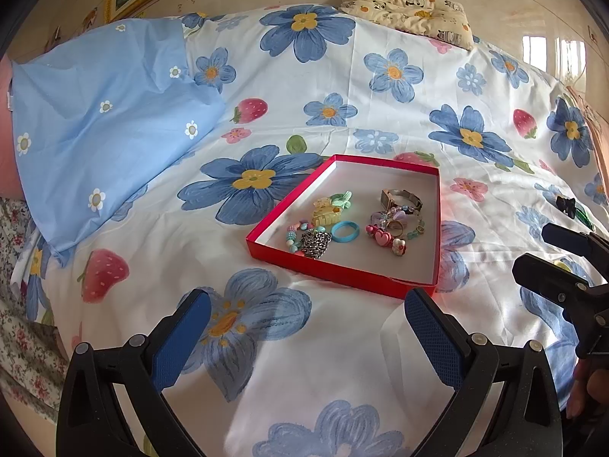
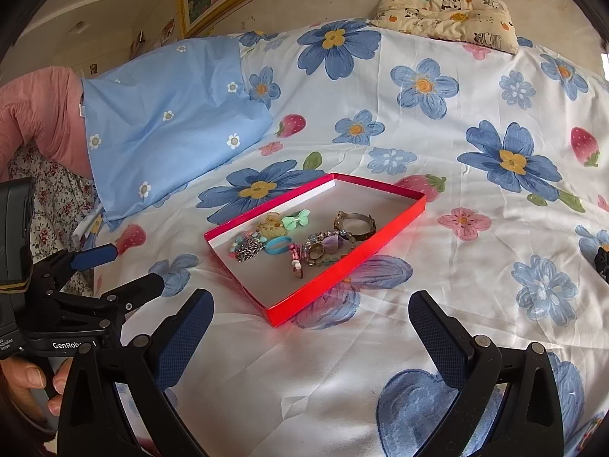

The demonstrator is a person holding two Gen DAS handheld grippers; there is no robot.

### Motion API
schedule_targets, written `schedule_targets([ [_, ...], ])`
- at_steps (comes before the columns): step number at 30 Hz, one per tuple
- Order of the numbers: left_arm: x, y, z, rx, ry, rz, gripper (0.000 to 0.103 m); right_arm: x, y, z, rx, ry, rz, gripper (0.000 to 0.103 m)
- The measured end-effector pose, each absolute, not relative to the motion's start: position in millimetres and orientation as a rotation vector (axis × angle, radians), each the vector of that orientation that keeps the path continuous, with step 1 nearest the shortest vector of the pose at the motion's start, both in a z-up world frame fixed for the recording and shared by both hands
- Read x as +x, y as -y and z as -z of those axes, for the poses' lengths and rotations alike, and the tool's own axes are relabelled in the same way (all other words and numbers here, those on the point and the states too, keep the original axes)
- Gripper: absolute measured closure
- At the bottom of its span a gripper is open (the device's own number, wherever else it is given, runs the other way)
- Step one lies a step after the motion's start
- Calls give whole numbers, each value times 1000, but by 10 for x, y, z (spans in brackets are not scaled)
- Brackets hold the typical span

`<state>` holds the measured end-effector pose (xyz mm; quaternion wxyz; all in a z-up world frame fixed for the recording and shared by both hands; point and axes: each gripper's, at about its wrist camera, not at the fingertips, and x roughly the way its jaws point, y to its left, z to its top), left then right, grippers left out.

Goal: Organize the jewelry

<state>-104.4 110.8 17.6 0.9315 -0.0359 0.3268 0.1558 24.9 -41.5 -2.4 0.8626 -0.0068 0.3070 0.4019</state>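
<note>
Both your left gripper (image 1: 306,323) and right gripper (image 2: 310,323) hang wide open, empty. The red tray (image 1: 342,271) sits mid-frame holding light, slippery trinkets; pinch the stiff watch (image 1: 401,200) by its band.

Red tray (image 1: 344,271) on a white bedsheet (image 1: 342,342) printed with blue flowers, pink strawberries.

Red tray (image 1: 344,272) on bedsheet, jewelry (image 1: 396,215) inside.
</note>
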Motion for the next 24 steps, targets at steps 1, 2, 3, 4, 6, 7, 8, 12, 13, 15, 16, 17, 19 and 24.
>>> schedule_targets([
  [1,-1043,-1107,-175,-73,-668,-320,1,252,412,22,-16,-644,-844,0],
  [2,-1044,-1107,-175,-72,-668,-321,1,252,410,15,-17,-643,-845,0],
  [3,-1039,-1111,-173,-73,-668,-320,1,262,414,14,-16,-642,-847,0],
  [4,-1037,-1112,-171,-74,-669,-320,1,266,419,11,-16,-641,-847,0],
  [6,-1026,-1122,-163,-77,-672,-321,1,271,420,2,-15,-641,-849,0],
  [7,-1020,-1125,-159,-79,-673,-321,1,276,420,1,-15,-641,-849,0],
  [8,-1010,-1131,-157,-80,-674,-320,1,275,420,1,-16,-642,-848,0],
  [12,-1009,-1130,-156,-79,-674,-321,1,286,421,1,-15,-645,-848,0],
  [13,-995,-1131,-152,-80,-676,-319,1,295,424,3,-15,-647,-847,0],
  [15,-983,-1145,-144,-80,-678,-317,1,314,432,9,-15,-652,-843,0],
  [16,-980,-1144,-143,-80,-678,-318,1,325,435,11,-14,-654,-842,0],
  [17,-983,-1143,-143,-81,-678,-319,1,341,437,15,-13,-657,-841,0],
  [19,-969,-1146,-137,-84,-681,-315,1,361,440,17,-12,-662,-838,0],
  [24,-862,-1137,-129,-91,-688,-299,1,401,433,44,-15,-682,-834,0],
])
